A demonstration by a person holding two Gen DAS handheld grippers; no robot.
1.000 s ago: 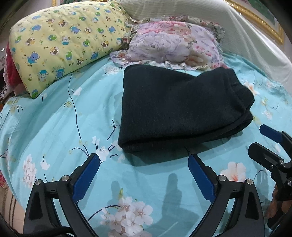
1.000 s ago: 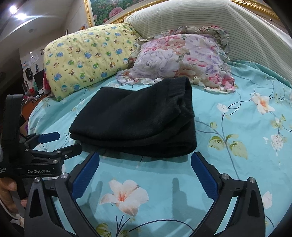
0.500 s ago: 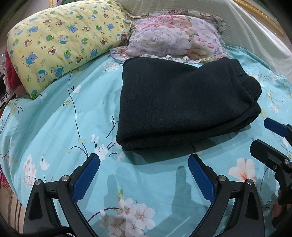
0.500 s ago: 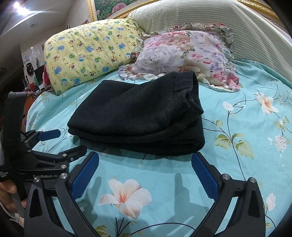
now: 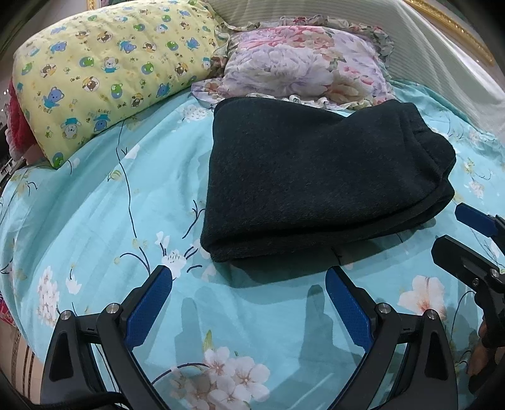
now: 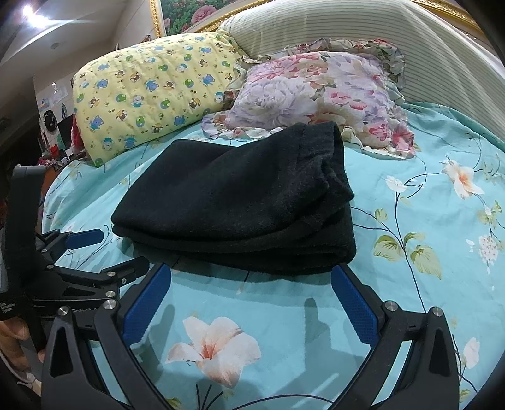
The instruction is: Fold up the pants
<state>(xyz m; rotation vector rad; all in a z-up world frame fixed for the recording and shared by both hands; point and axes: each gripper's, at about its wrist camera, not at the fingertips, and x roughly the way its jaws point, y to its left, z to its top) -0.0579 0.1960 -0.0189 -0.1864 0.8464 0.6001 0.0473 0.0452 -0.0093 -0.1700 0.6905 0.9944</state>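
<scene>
Item: black pants (image 5: 315, 176), folded into a stacked bundle at the bed's (image 5: 94, 220) centre, pillows at twelve o'clock; left tongs (image 5: 249, 302) and right tongs (image 6: 252, 299) both agape, empty, at six o'clock; folding apparently complete, only tidying or withdrawal pending.

The folded pants (image 5: 315, 176) lie on the bedsheet (image 5: 94, 220), in front of two pillows (image 6: 151, 91) set side by side against the headboard (image 6: 315, 28) behind them.
</scene>
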